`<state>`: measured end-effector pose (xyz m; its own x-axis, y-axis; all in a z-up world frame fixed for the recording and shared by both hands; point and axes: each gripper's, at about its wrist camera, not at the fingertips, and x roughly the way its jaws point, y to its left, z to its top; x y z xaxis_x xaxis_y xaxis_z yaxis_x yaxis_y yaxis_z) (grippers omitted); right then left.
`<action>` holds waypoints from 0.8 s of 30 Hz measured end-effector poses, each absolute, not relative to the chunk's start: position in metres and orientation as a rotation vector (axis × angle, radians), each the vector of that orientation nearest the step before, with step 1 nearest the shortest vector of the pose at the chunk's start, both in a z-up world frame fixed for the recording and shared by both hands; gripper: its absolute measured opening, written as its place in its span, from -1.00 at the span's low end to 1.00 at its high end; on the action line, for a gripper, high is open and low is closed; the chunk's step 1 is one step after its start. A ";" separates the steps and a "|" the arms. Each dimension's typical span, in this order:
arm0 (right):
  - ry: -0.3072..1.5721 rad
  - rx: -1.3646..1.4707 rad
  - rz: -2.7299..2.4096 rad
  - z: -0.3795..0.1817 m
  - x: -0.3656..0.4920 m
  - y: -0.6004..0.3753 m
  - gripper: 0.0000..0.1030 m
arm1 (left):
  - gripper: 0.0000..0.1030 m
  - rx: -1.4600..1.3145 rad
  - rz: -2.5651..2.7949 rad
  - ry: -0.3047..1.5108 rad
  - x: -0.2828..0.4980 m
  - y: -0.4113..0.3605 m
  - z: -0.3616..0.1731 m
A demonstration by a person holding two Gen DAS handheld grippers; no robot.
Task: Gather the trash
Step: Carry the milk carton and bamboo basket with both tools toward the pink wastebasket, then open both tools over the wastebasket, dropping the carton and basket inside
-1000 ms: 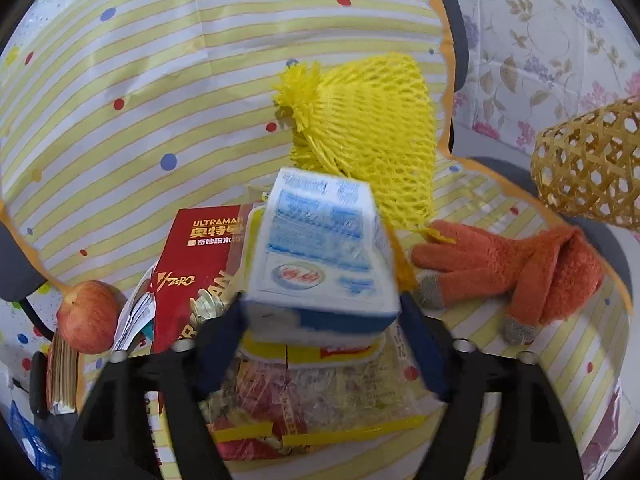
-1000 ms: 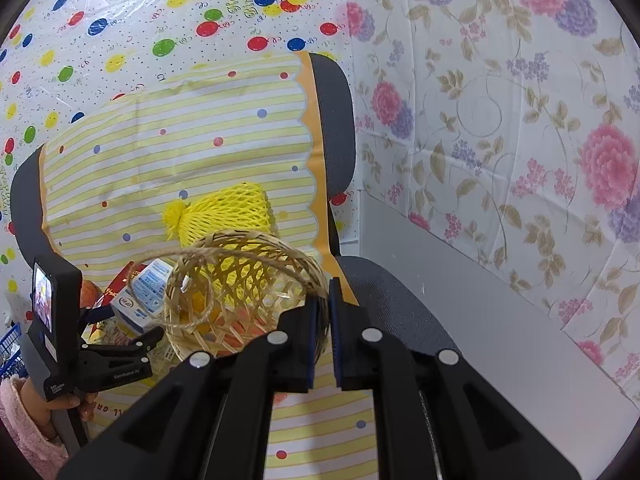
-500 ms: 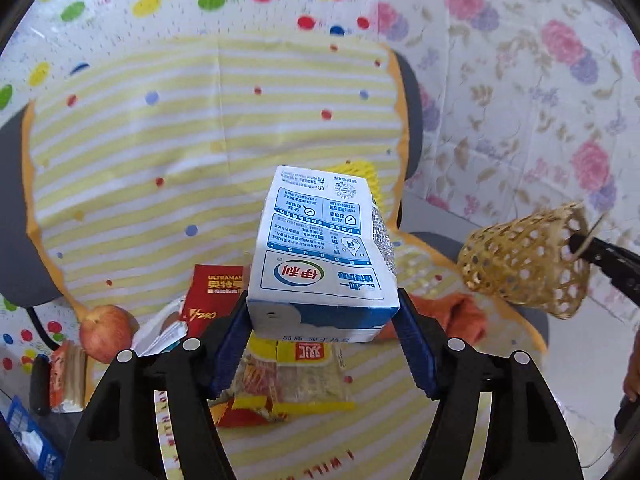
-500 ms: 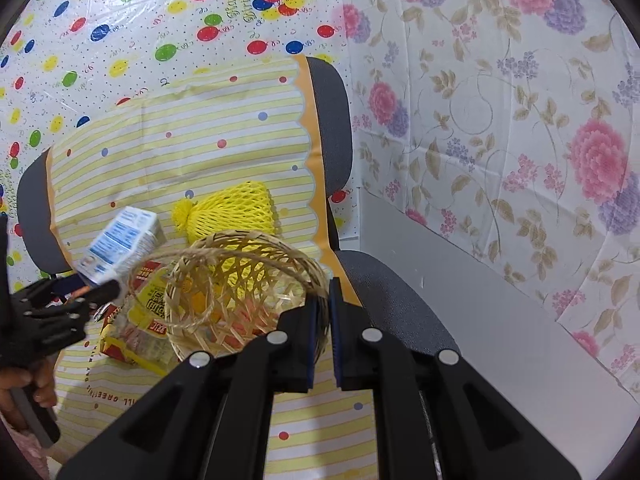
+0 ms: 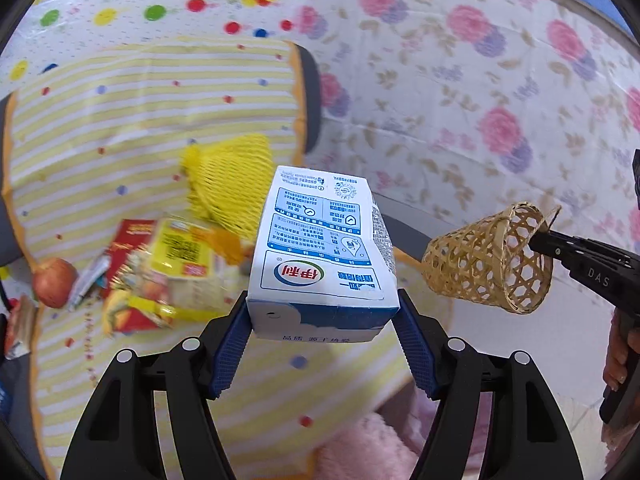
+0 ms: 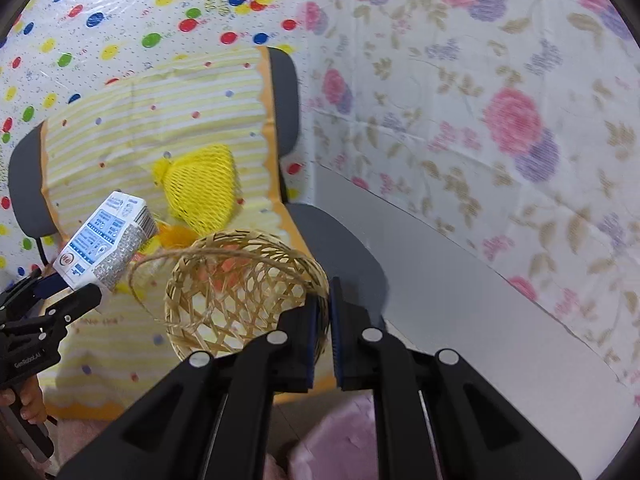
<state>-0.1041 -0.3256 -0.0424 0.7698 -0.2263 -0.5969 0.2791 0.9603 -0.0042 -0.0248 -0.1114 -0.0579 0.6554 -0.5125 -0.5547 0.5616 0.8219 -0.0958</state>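
While lifted clear above the striped chair cover [image 5: 132, 120]: left claw [image 5: 323, 322], spread moderately, clamped on blue-and-white milk carton [image 5: 320, 256] by its base. Right claw [image 6: 329, 316], nearly closed, pinching rim of woven basket [image 6: 244, 292], near carton, not touching.

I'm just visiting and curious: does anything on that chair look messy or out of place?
Yes. Snack wrappers lie jumbled on the striped cover beside an apple and a yellow net bag. The milk carton in the left gripper looks dented.
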 end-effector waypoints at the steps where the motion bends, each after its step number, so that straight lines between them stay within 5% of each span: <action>1: 0.647 0.088 -0.300 -0.047 -0.116 -0.328 -0.87 | 0.35 0.094 -0.634 0.611 -0.029 -0.118 -0.063; 24: 0.794 0.314 -0.532 -0.136 -0.225 -0.408 -0.85 | 0.35 0.216 -0.980 0.853 -0.105 -0.249 -0.162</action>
<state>-0.2254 -0.4080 -0.1362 0.5806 -0.3319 -0.7434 0.5609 0.8249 0.0698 -0.1052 -0.2491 -0.1624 0.2718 -0.6405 -0.7182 0.7998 0.5654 -0.2016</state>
